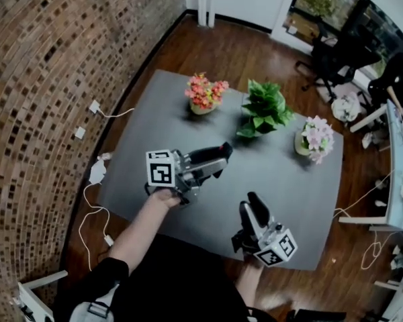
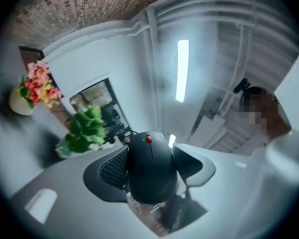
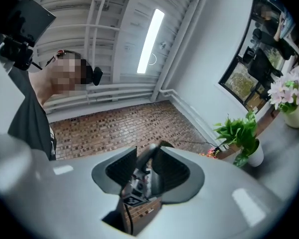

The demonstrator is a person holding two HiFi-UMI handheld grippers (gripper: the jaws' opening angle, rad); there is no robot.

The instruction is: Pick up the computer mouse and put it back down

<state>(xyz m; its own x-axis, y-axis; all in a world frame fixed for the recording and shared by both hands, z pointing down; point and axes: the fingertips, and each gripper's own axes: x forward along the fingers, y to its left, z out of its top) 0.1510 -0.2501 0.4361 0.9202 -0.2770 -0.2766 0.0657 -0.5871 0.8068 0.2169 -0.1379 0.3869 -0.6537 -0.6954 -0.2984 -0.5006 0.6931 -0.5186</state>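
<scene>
A black computer mouse (image 2: 149,168) with a red scroll wheel sits between the jaws of my left gripper (image 2: 152,151), and both pads press on its sides. In the head view the left gripper (image 1: 218,158) holds the mouse (image 1: 211,154) up over the near left part of the grey table (image 1: 154,113), pointing right. My right gripper (image 1: 252,201) hovers at the table's near edge. In its own view the right gripper (image 3: 148,151) has its jaws close together with nothing between them.
Three pots stand along the table's far side: orange-pink flowers (image 1: 205,94), a green plant (image 1: 264,109) and pale pink flowers (image 1: 316,138). Cables and adaptors (image 1: 94,173) lie on the floor by the brick wall. An office chair (image 1: 336,59) stands at the back right.
</scene>
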